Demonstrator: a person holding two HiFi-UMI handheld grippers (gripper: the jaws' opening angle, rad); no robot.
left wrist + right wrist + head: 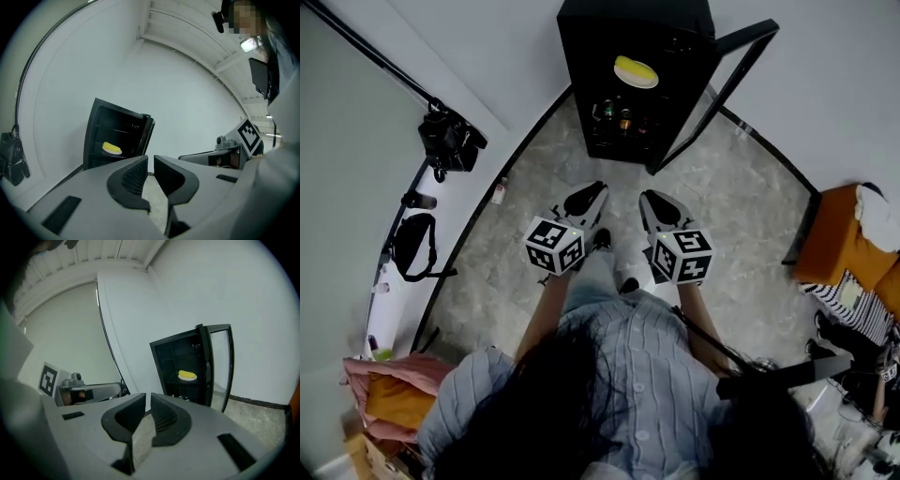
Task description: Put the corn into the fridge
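The head view looks steeply down from high above onto the floor and the open black fridge ahead, while both gripper views look nearly level along their jaws, low and well back, at that same fridge.

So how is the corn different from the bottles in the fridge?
The corn is bright yellow, while the bottles look dark. The corn lies flat, and the bottles stand upright. The corn sits on the upper shelf, and the bottles are on the shelf below it. Both are inside the black fridge, whose door hangs open.
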